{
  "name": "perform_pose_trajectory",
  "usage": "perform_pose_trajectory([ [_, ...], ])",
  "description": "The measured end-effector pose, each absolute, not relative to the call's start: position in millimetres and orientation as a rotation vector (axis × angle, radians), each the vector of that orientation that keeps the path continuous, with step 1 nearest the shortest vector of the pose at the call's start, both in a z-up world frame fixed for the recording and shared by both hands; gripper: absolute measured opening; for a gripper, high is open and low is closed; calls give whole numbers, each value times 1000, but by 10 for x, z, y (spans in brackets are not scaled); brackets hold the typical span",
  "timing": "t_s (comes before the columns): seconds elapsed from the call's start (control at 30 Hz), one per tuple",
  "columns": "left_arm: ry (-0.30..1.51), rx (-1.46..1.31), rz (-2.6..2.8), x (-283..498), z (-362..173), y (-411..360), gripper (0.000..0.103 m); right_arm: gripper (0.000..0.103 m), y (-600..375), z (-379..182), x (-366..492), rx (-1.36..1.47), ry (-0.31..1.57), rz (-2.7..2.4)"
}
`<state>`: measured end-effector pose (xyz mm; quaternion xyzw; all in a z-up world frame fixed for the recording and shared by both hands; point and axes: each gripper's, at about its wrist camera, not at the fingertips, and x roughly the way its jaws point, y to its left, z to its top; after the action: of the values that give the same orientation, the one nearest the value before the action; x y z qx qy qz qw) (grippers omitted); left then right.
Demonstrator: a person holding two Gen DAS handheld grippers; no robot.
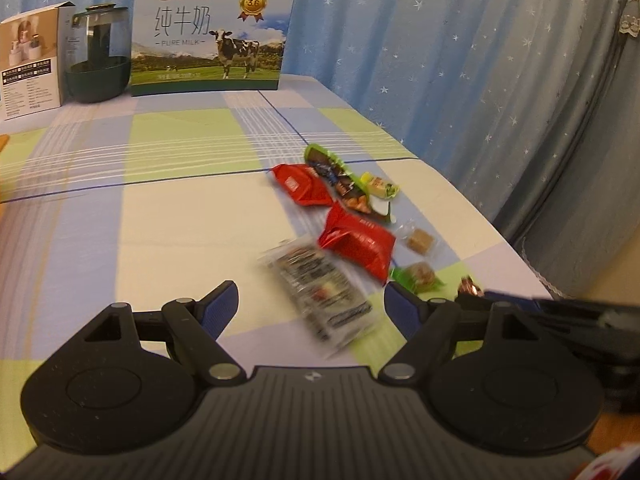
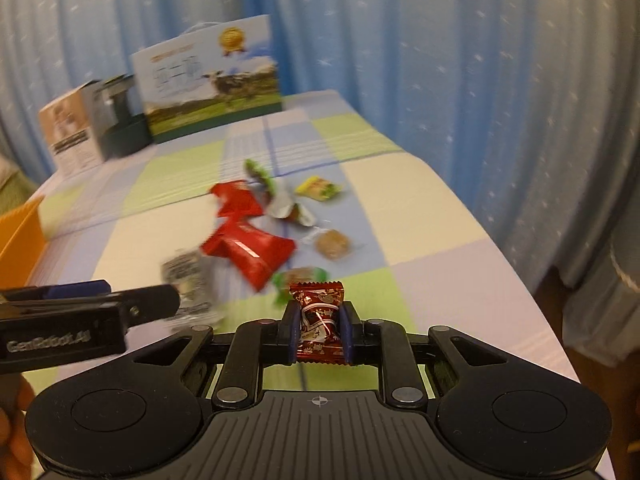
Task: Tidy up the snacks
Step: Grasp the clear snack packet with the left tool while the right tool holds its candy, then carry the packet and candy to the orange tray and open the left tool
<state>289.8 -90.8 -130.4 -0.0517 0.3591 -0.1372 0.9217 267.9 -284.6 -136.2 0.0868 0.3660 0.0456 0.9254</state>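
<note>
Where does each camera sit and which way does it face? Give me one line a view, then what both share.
Left wrist: sits on the left gripper, looking forward and down the table at the snack pile; its open fingers flank a clear packet.
Right wrist: sits on the right gripper, facing likewise; it is shut on a dark red candy, with the left gripper and a hand at left.
Shared: the red packets, milk box, blue curtain.
</note>
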Motion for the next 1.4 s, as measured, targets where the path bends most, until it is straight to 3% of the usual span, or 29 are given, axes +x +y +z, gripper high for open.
perform_pose_trajectory([
  [0.17,762,-104,-245,3074,-1426,-1100,67,21,-2873,-1367,2699,190,764,82],
  [0.23,782,-74,-224,3135,-1476,-1147,52,21,-2875,-1379,2706,195,768,79],
  [0.33,781,-30,-227,3111,-1494,-1144,38,21,-2870,-1387,2700,202,768,82],
  [0.67,792,54,-225,2600,-1451,-830,38,21,-2723,-1380,2704,213,773,149],
  [0.7,786,61,-219,2575,-1453,-816,40,21,-2709,-1382,2701,212,774,151],
  [0.77,785,73,-205,2584,-1474,-812,55,21,-2684,-1383,2700,213,775,156],
  [0.83,785,71,-205,2627,-1491,-809,58,21,-2666,-1383,2702,214,775,161],
  [0.93,780,77,-207,2670,-1495,-818,52,21,-2647,-1394,2710,213,781,162],
  [1.0,777,76,-214,2670,-1490,-821,38,21,-2635,-1399,2709,213,782,165],
  [1.03,779,78,-218,2668,-1483,-828,36,21,-2625,-1397,2707,212,781,169],
  [1.4,795,16,-166,2321,-1265,-616,34,21,-2394,-1291,2553,185,766,247],
])
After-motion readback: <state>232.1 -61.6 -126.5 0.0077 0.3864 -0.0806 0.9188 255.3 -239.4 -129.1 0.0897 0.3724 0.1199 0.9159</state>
